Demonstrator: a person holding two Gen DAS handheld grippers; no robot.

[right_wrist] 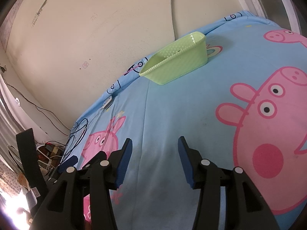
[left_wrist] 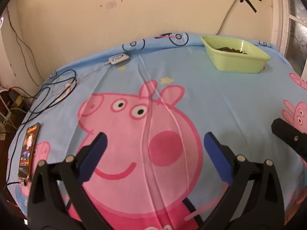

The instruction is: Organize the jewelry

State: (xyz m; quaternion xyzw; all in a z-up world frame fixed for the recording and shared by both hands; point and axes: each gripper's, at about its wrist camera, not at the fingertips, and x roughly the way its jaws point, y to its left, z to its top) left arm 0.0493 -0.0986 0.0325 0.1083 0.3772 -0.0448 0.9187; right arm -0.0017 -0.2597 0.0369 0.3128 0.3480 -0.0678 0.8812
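Note:
A light green plastic basket stands at the far right of the bed, close to the wall, with dark beaded jewelry lying in its bottom. From the right wrist view the same basket shows only its ribbed outer wall. My left gripper hovers over the big pink pig print, jaws wide apart with nothing between the blue pads. My right gripper is open too, empty, above bare blue sheet short of the basket. Part of the right gripper's black body shows at the right edge of the left wrist view.
A blue cartoon-print sheet covers the bed. A phone with a lit screen lies at the left edge. A small white device and black cables lie at the far left. The cream wall runs behind.

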